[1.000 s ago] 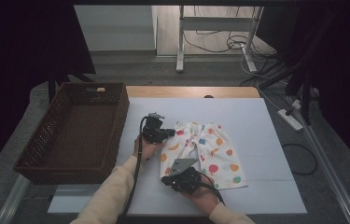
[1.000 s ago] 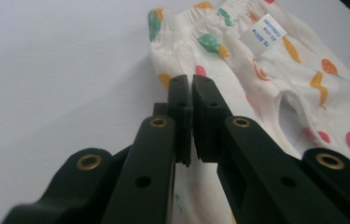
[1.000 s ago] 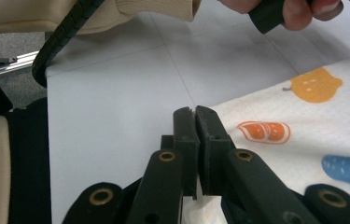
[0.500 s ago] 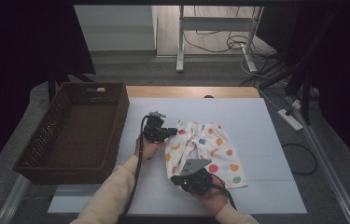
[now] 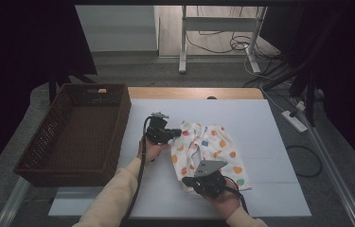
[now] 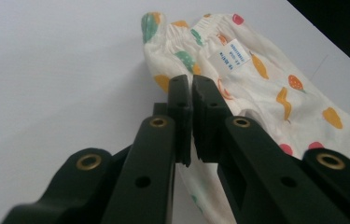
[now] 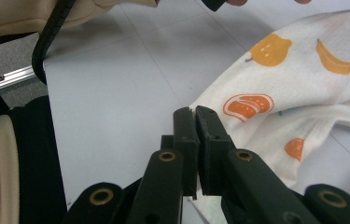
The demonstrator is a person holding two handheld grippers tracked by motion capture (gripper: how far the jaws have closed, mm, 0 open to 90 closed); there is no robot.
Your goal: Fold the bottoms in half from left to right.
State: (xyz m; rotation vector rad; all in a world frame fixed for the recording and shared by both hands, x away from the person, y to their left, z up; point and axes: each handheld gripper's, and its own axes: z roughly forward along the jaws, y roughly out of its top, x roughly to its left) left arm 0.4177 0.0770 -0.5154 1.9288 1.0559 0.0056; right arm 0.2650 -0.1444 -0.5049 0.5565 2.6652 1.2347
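**Fruit-print shorts pinched at two edges, fold only partly made**

The fruit-print shorts (image 5: 211, 153) are seen lying on the white table (image 5: 270, 123), right of the wicker basket (image 5: 78, 135) and apart from it; the left gripper (image 5: 173, 134) is clamped on the cloth near the waistband at the garment's far left corner, and the right gripper (image 5: 195, 181) is clamped on the near left edge; both pairs of jaws are pressed together with cloth between them. The work is judged to be a fold in its early part; the left side appears gathered, the basket is empty, and the finishing of the fold and any putting away are left. The near left part of the shorts is hidden under the right gripper; how much cloth is caught cannot be told; the small label (image 6: 234, 56) cannot be read.
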